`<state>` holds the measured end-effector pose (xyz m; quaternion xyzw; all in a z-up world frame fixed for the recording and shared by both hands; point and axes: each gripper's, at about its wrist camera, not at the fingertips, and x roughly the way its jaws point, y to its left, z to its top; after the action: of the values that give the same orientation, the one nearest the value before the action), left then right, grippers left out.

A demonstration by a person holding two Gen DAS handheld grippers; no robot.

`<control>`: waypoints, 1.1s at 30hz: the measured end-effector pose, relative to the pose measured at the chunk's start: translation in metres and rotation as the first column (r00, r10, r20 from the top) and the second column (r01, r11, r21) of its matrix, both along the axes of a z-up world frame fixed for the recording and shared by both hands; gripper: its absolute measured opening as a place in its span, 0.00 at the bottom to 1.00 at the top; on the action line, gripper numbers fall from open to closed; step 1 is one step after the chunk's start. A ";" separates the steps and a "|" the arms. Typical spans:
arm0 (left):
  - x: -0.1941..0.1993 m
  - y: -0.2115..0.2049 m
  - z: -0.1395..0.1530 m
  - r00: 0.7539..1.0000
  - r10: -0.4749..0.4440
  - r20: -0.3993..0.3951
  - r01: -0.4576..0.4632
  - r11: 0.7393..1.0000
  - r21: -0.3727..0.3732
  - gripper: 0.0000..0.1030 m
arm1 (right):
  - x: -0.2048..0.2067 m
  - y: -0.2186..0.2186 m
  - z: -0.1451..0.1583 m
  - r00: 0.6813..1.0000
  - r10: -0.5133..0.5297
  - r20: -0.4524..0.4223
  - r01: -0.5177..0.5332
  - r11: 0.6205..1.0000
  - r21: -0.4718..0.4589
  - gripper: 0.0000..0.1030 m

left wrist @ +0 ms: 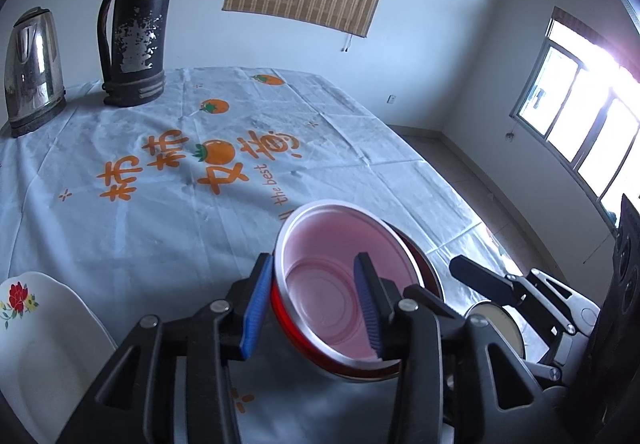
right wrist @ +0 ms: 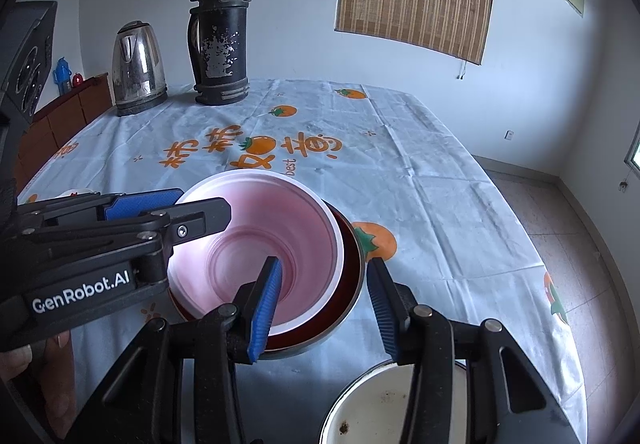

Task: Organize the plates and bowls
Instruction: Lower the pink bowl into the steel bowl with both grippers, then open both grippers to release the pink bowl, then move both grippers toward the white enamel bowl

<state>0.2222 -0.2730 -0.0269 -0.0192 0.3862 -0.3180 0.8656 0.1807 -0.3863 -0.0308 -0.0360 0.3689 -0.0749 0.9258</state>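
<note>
A pink-lined bowl (left wrist: 320, 300) with a red outside sits nested in a wider dark red metal bowl (right wrist: 354, 276) on the tablecloth. My left gripper (left wrist: 314, 264) is open and straddles the pink bowl's near wall, one blue pad outside and one inside. In the right wrist view, the pink bowl (right wrist: 256, 244) leans inside the metal bowl. My right gripper (right wrist: 324, 263) is also open. Its left pad sits inside the pink bowl and its right pad outside the metal bowl's rim. The left gripper (right wrist: 204, 201) reaches in from the left at the bowl's far rim.
A white flowered plate (left wrist: 28, 324) lies at the near left. A white enamel bowl (right wrist: 380, 404) sits just under my right gripper. A steel kettle (right wrist: 138, 68) and a black thermos (right wrist: 220, 40) stand at the far edge. The table's right edge (right wrist: 520, 244) drops to the floor.
</note>
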 end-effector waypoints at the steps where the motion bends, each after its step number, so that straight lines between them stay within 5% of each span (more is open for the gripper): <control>1: 0.000 0.000 0.000 1.000 0.000 -0.001 0.000 1.000 0.000 0.40 | -0.001 0.000 0.000 1.000 0.000 0.000 0.000 1.000 0.000 0.45; 7: -0.003 0.001 0.003 1.000 0.001 0.018 0.000 1.000 -0.014 0.53 | -0.008 0.002 0.006 1.000 -0.005 0.012 0.005 1.000 -0.004 0.45; 23: 0.011 0.015 -0.011 0.991 0.134 0.027 -0.135 0.989 0.055 0.53 | -0.082 -0.026 0.033 0.992 -0.071 0.100 0.071 0.997 0.009 0.48; 26: 0.014 0.010 -0.019 0.991 0.134 0.019 -0.136 0.986 0.097 0.53 | -0.094 -0.031 0.036 0.988 -0.089 0.122 0.089 0.996 0.005 0.57; 33: 0.009 0.007 -0.020 0.993 0.119 0.024 -0.120 0.988 0.097 0.54 | -0.106 -0.046 0.028 0.986 -0.126 0.110 0.126 0.992 0.007 0.58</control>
<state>0.2311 -0.2662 -0.0468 0.0030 0.3919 -0.2463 0.8864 0.0748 -0.4326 -0.0033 -0.0084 0.3187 -0.1351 0.9381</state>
